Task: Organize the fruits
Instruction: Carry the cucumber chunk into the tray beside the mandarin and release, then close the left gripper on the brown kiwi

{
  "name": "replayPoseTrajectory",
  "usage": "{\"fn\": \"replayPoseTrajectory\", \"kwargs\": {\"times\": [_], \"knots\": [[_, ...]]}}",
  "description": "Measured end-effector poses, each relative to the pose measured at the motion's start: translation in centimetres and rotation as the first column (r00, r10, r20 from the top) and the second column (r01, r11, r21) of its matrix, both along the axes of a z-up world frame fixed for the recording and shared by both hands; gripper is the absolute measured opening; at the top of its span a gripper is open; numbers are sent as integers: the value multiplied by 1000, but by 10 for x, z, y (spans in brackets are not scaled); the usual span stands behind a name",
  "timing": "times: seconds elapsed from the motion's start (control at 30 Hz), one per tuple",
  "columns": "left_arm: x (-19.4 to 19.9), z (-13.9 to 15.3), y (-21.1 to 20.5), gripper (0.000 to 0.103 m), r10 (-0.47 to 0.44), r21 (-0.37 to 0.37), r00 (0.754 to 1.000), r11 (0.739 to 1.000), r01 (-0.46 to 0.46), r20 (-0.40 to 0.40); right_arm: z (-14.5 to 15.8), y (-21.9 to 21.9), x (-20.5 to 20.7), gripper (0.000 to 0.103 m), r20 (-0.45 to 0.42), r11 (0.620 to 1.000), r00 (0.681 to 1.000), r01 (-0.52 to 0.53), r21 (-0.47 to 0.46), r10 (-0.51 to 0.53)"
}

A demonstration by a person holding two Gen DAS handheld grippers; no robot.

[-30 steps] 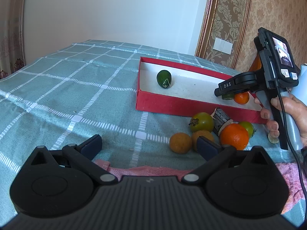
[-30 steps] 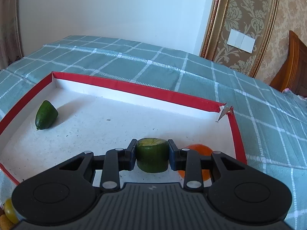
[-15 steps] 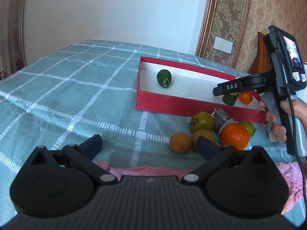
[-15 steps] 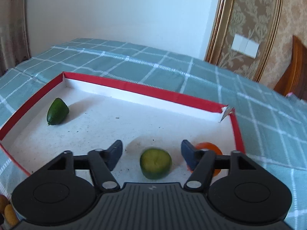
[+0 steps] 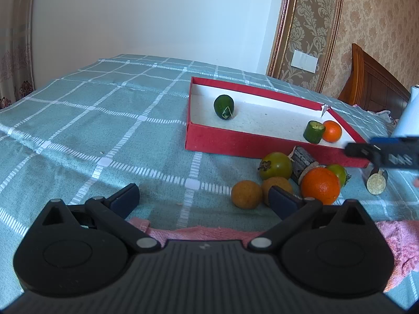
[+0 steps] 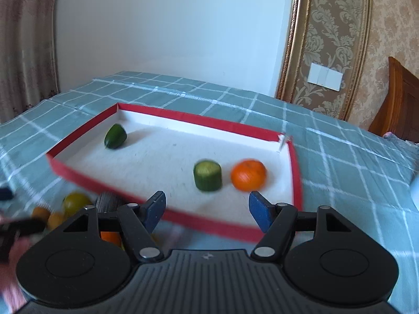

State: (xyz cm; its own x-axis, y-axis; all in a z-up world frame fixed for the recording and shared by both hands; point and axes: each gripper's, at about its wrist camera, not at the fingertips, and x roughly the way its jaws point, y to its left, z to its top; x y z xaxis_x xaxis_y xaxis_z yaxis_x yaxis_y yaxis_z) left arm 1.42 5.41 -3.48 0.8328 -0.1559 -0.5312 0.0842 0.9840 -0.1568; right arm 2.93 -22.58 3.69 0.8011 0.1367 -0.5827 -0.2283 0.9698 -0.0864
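A red box with a white floor lies on the checked bedspread. In it are a dark green fruit, a green cucumber piece and a small orange. In front of the box lie a green-yellow tomato, two brown fruits, a big orange and a small green fruit. My left gripper is open and empty, low over the bedspread near the brown fruits. My right gripper is open and empty, above the box's near wall.
A dark wood chunk and a cork-like disc lie among the loose fruit. A pink towel lies at the near edge. A wooden headboard and a white roll stand at the right.
My right gripper has opened and let go of the cucumber piece in the box beside the small orange, then drawn back and up. My left gripper has not moved.
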Motion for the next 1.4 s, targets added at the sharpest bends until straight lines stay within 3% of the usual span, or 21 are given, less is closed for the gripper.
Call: {"fn": "replayPoseTrajectory", "kwargs": {"times": [0.17,0.37,0.47,0.67,0.8,0.87,1.03,1.07,1.13,1.17,1.4], "knots": [[0,0,0,103,-1,-1,1000,1000,1,2,-1,-23,-37,71,9,997,1000,-13,80,12],[-4,0,1,103,-20,-12,1000,1000,20,22,-17,-39,-67,72,26,995,1000,-13,99,11],[-7,2,-9,103,-40,81,998,996,37,39,-24,-44,-74,74,28,996,1000,-13,92,10],[-15,2,-31,102,-86,291,992,955,57,88,-27,-60,-68,84,-22,978,999,-23,205,28],[-9,0,-34,87,-139,306,989,945,119,45,-32,-65,-61,84,-80,971,997,3,241,16],[-7,0,-34,86,-147,299,988,946,128,41,-33,-68,-61,85,-91,965,996,10,262,15],[-5,3,-37,68,-203,326,979,928,181,33,-33,-62,-61,90,-96,974,995,0,228,23],[-5,4,-39,62,-214,346,976,919,190,32,-33,-61,-61,91,-97,976,995,-4,220,26],[-4,5,-43,32,-237,374,971,903,213,18,-33,-58,-61,93,-100,978,995,-10,207,31],[-2,5,-44,26,-246,371,969,900,227,5,-34,-58,-61,93,-100,979,995,-10,202,31],[1,6,-36,24,-253,321,967,916,239,2,-34,-56,-60,93,-102,983,994,-12,181,31]]}}
